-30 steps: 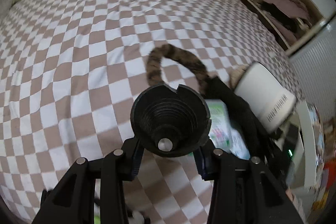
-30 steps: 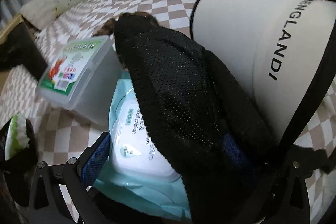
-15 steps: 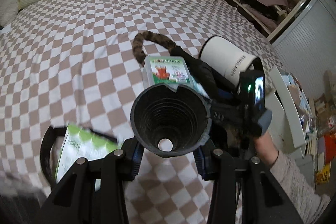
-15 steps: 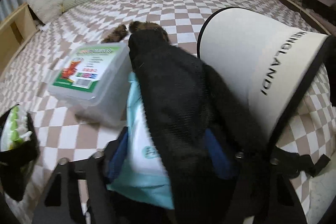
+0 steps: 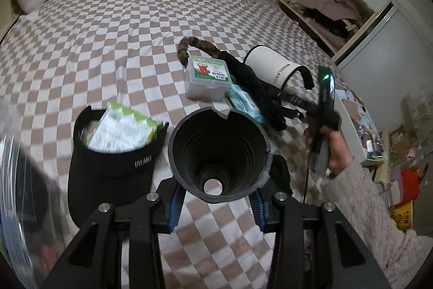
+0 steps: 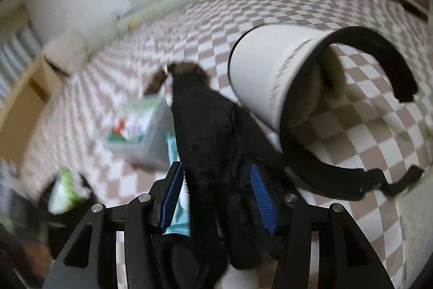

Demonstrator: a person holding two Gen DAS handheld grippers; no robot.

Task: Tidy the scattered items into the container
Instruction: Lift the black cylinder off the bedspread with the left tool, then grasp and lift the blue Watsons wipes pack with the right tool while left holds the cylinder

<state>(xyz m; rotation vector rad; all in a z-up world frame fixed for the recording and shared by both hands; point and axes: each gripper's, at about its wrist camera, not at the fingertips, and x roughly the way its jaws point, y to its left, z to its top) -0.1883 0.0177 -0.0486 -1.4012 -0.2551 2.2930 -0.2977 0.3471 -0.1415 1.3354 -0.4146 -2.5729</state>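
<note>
My left gripper [image 5: 216,197] is shut on a black ribbed funnel [image 5: 219,153], held above the checked bed [image 5: 108,31]. A curved clear container rim [image 5: 10,194] shows at the left edge. In the right wrist view, my right gripper [image 6: 216,191] has its jaws closing, and its pads press on a black mesh cloth [image 6: 211,132] and a teal wipes pack [image 6: 178,210]. In the left wrist view a hand holds that gripper [image 5: 291,110] at the same cloth [image 5: 257,88]. A white visor [image 6: 259,72] lies just beyond the cloth.
A black visor [image 5: 108,169] with a green pack [image 5: 121,126] on it lies near the container. A clear box with a green label [image 5: 208,75] and a brown furry band [image 5: 194,45] lie mid-bed. Shelves with clothes [image 5: 324,4] stand at the right.
My left gripper has drawn back and up with the funnel, bringing the black visor and container rim into view. The right jaws have closed from wide open onto the cloth and pack and lifted.
</note>
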